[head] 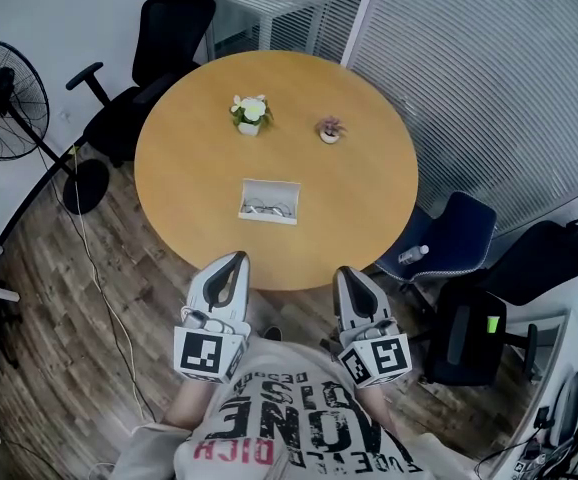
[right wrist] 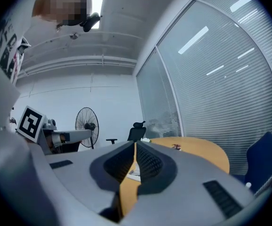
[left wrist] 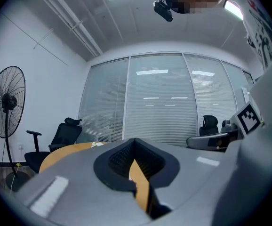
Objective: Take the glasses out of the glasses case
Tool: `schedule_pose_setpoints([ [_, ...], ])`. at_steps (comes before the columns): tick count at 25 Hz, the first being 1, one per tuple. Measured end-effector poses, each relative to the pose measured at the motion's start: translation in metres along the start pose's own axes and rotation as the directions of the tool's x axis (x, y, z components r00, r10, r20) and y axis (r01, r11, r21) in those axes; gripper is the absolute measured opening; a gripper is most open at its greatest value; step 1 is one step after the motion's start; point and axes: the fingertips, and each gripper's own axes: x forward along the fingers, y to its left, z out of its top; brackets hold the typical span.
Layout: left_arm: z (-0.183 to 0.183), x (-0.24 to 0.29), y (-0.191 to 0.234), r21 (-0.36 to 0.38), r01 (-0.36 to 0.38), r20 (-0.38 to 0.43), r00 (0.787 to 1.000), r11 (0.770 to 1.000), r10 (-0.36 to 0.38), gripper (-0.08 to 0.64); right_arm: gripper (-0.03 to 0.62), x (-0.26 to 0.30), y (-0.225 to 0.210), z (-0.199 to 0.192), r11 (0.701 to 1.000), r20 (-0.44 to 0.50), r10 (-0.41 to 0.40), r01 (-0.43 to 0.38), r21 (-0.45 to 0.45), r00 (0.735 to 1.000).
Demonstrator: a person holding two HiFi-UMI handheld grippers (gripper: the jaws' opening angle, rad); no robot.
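Both grippers sit low in the head view, short of the near edge of the tabletop [head: 189,158].

- Left gripper [head: 236,259]: jaws pressed together, nothing between them.
- Right gripper [head: 346,273]: the same, closed and empty.
- Glasses case [head: 270,200]: lies open at frame centre, well apart from both grippers, with the glasses [head: 261,208] visible inside.
- Long axis: the case runs left to right across the frame, right end a touch lower, and the glasses lie along it. I cannot tell which way the lenses face.

Step in hand, as I judge it: the reach.

- I should spread one pair of jaws before arriving.
- The other gripper can steady the case rim.
- I would pinch the bridge or a temple, never a lens.
- Then lift straight up so the case is not dragged.
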Motion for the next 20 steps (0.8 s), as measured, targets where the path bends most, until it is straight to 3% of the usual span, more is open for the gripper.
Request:
schedule_pose_setpoints([
  [6,-0.008,-0.004,-0.001,-0.001,0.012,-0.001,1.000,1.000,-0.012,0.011,0.023,0.003,0.004,-0.008,1.000,-0.015,-0.003,0.003,0.009,1.000],
  [12,-0.026,-0.013,0.003,-0.038,0.012,-0.068,0.998,0.999,-0.014,0.011,0.023,0.005,0.020,-0.020,1.000,-0.040,0.005,-0.005,0.015,0.999],
  [18,-0.027,-0.016,0.009,0.011,0.030,-0.040,0.999,1.000,-0.029,0.011,0.023,0.007,0.025,-0.021,1.000,-0.042,0.002,-0.001,0.016,0.999],
  [20,-0.027,-0.018,0.010,-0.013,0.020,-0.051,0.999,1.000,-0.020,0.011,0.023,0.008,0.027,-0.021,1.000,-0.040,0.003,-0.003,0.015,0.999],
])
